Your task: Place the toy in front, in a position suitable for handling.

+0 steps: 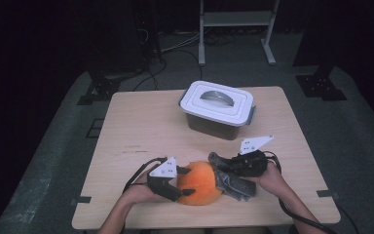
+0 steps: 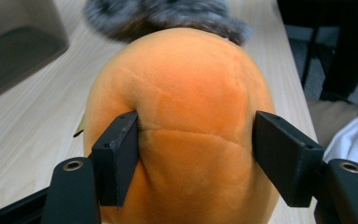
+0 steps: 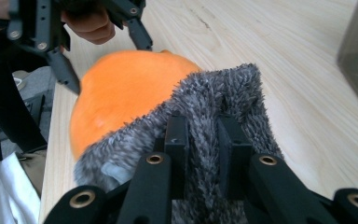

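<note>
A: Nearest the person, at the front edge of the pale wooden bench [image 1: 141, 126], the round orange plush ball [image 1: 200, 183] sits between the two hands. The left hand-held gripper [image 1: 184, 181] clamps it: in the left gripper view one black pad [image 2: 120, 156] dents the orange pile while the other lies against the opposite flank.

B: And the right hand-held gripper [image 3: 204, 140]?

A: Pinched nearly closed on a fold of the shaggy grey fur cover [image 3: 223, 98] that wraps the right side of the ball.

B: So what could go wrong?

A: I'd judge the thin pinch the weak point. Only a ridge of fur sits between those jaws, so a hard tug could slip the fold out, or tear the pile instead of shifting the cover.

B: And on the left?

A: The plush is soft and rounded. Under a sideways pull it may squeeze out of the pads and roll off the front edge, which is close.

B: Anything farther back?

A: The white-lidded rectangular plastic bin [image 1: 218, 108] stands well apart toward the far edge, lid on. A sudden release could send the right hand toward it.
</note>
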The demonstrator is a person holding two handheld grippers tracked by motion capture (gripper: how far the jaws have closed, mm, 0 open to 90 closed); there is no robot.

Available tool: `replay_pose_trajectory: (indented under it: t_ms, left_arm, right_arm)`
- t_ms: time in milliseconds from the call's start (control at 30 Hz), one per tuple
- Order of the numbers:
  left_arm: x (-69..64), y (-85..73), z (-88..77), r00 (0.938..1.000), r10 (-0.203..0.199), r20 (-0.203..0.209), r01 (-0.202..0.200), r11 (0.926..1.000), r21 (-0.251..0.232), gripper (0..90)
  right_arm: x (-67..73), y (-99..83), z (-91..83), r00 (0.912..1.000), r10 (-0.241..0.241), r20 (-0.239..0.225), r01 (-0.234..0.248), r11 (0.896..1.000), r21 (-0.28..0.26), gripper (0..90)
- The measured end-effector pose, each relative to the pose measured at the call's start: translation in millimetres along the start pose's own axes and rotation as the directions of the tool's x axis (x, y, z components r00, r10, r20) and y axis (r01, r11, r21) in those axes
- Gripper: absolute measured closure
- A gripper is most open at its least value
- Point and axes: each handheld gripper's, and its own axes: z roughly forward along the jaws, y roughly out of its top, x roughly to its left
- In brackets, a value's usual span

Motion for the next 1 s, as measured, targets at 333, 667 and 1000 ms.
replay_pose_trajectory:
  t_ms: [333,667,1000]
  left_arm:
    - [-4.1,4.3,0.6,0.9983,0.057,0.011,-0.057,0.9984,0.007,34.5]
    - [-10.8,10.0,3.5,0.9915,0.130,0.011,-0.130,0.9914,0.017,34.5]
    - [-9.0,10.0,4.5,0.9947,0.103,-0.002,-0.103,0.9942,0.032,36.0]
  right_arm:
    - [-2.9,-7.8,-3.1,0.9998,0.019,-0.003,-0.019,0.999,0.048,75.8]
    - [5.6,32.4,7.8,0.9974,-0.061,-0.039,0.062,0.998,0.023,75.7]
    - [-5.7,29.6,18.3,0.9983,0.013,-0.057,-0.008,0.997,0.079,75.7]
